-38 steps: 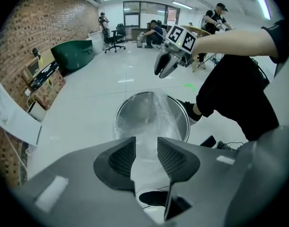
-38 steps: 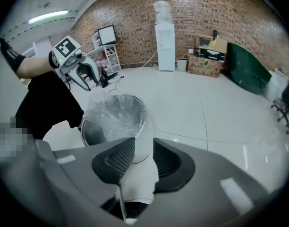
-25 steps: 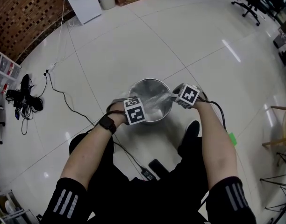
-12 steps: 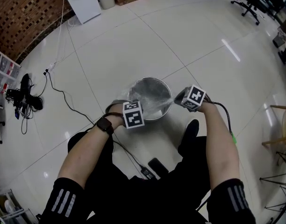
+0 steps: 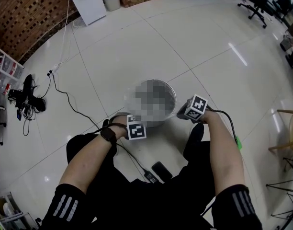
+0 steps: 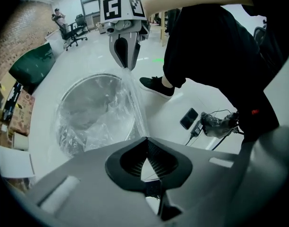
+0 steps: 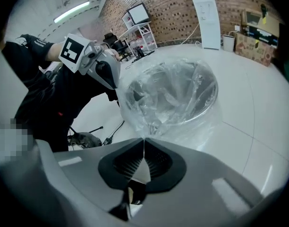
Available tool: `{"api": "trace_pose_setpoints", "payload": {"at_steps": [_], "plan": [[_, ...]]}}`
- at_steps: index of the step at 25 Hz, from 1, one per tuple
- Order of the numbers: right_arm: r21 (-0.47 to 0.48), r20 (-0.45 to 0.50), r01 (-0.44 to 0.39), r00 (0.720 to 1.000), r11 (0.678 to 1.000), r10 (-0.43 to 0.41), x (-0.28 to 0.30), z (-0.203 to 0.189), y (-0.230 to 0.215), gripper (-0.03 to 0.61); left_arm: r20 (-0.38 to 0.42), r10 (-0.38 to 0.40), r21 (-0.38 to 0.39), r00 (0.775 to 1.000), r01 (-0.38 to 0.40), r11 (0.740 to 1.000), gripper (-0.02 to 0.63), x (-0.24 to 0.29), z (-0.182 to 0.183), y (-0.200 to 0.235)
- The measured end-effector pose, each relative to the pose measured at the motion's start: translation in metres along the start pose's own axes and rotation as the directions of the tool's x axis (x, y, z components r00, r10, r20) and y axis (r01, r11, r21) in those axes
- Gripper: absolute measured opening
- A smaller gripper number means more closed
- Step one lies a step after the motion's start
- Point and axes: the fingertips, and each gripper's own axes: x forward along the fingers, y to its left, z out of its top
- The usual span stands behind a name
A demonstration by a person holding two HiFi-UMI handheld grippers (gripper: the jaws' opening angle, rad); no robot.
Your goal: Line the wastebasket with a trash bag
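The clear, crinkled plastic trash bag [image 7: 168,93] sat with its body sunk inside the round, shiny metal wastebasket [image 6: 71,86]. Its mouth was drawn out towards me into two stretched tongues of film. One tongue ran straight ahead from the left gripper [image 6: 145,143], whose jaws were clenched on a pinch of the bag's edge. The other ran ahead from the right gripper [image 7: 143,143], which was closed in the same way on its own pinch.

From each gripper the wastebasket lay ahead and below, and its open top faced up. Each gripper also had the other one across the film in front of it, so the bag's edge was pulled tight between them, along the side of the rim that was nearer to me.

In the head view both grippers were just beside the rim, the left at its near-left part and the right at its right side. I could not say which was nearer.

Both forearms reached forward and down, with the grippers pointing steeply towards the white tiled floor [image 5: 137,47].

I judged that the next move depended on bringing this held edge outward past the rim and down over its outside.
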Motion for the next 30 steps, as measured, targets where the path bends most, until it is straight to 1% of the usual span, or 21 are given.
{"api": "trace_pose_setpoints", "payload": {"at_steps": [4,8,12,15,19,21,26,30], "plan": [[0.015,-0.018,-0.041,0.999,0.999,0.041,0.015,-0.002,0.003,0.012,-0.038,-0.022,-0.010,0.999,0.021,1.000,-0.005,0.014,-0.016,-0.001],[0.045,0.004,-0.060,0.998,0.997,0.060,0.021,0.000,0.000,0.014,-0.050,-0.045,-0.048,0.998,0.043,0.998,-0.005,0.024,-0.023,0.003],[0.064,-0.015,-0.091,0.996,0.994,0.092,0.032,-0.002,0.003,0.016,-0.074,-0.070,-0.063,0.995,0.066,0.996,-0.005,0.039,-0.033,0.004],[0.072,-0.026,-0.092,0.995,0.993,0.095,0.040,-0.005,-0.001,0.017,-0.062,-0.048,-0.080,0.997,0.043,0.996,-0.005,0.050,-0.040,0.011],[0.100,-0.016,-0.098,0.995,0.990,0.100,0.046,-0.006,-0.003,0.017,-0.010,-0.005,-0.163,1.000,0.003,0.987,-0.005,0.065,-0.045,0.020],[0.108,-0.026,-0.098,0.995,0.989,0.101,0.050,-0.008,-0.003,0.017,0.004,0.018,-0.191,1.000,-0.017,0.981,-0.005,0.074,-0.047,0.021],[0.120,-0.055,-0.078,0.995,0.990,0.085,0.060,-0.015,-0.007,0.018,0.011,0.071,-0.206,0.997,-0.067,0.976,-0.005,0.092,-0.050,0.023],[0.122,-0.079,-0.072,0.993,0.990,0.082,0.069,-0.017,-0.010,0.036,-0.005,0.062,-0.215,0.998,-0.062,0.975,0.014,0.099,-0.056,0.027]]}}
